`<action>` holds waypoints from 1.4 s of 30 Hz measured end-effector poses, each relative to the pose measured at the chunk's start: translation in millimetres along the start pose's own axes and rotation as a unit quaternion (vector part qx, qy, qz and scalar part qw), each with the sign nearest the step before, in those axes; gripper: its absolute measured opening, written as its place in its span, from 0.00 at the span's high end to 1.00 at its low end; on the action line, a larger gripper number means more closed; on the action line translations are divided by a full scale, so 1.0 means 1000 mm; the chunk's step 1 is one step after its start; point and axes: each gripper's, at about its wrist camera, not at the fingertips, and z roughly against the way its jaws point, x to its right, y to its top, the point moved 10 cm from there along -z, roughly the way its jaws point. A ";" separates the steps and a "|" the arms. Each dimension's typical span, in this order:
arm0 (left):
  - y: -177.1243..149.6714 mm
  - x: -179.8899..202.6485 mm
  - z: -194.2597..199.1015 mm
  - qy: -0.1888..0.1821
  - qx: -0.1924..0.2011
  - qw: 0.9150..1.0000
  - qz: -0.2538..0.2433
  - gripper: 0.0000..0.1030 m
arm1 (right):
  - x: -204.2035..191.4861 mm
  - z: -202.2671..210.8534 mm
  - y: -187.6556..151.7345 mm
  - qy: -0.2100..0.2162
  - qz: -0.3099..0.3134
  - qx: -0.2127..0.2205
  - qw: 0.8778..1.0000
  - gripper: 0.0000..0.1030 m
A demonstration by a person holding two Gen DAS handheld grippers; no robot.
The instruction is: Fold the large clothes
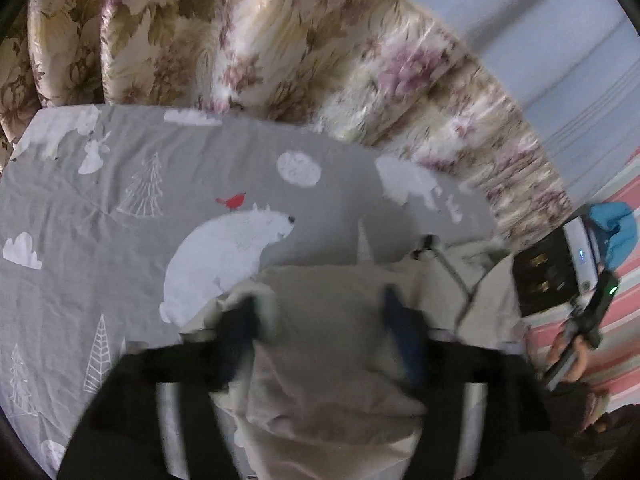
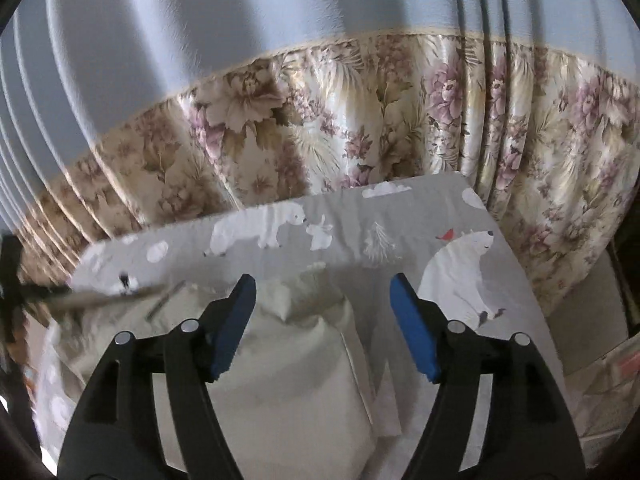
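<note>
A cream-coloured garment (image 1: 328, 360) lies bunched on a grey sheet with polar bears (image 1: 120, 240). My left gripper (image 1: 320, 308) is blurred; its blue fingers stand apart over the garment with cloth between and below them. In the right wrist view the same garment (image 2: 296, 368) lies folded in thick layers on the grey sheet (image 2: 440, 224). My right gripper (image 2: 322, 292) is open above it, its blue pads (image 2: 236, 320) wide apart and empty. The right gripper's body also shows in the left wrist view (image 1: 576, 280), held in a hand at the right edge.
A floral curtain (image 2: 360, 120) hangs right behind the surface's far edge, with a pale blue wall (image 2: 200, 20) above it. A pink striped cloth (image 1: 616, 320) lies to the right. A dark blurred shape (image 2: 12, 280) crosses the right wrist view's left edge.
</note>
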 end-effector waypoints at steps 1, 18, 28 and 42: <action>0.006 -0.003 0.008 0.020 0.023 1.000 -0.002 0.16 | -0.003 0.000 -0.004 -0.004 0.013 -0.002 1.000 0.32; -0.057 -0.043 -0.015 0.078 0.005 0.997 -0.018 0.04 | -0.070 -0.100 -0.062 0.032 0.119 -0.124 0.985 0.65; -0.047 -0.030 -0.027 0.084 0.011 0.996 -0.035 0.04 | -0.004 -0.092 0.002 -0.035 -0.035 -0.038 0.998 0.84; -0.059 -0.038 -0.057 0.152 -0.016 0.986 -0.062 0.05 | 0.031 -0.072 -0.079 0.030 -0.066 -0.111 0.991 0.36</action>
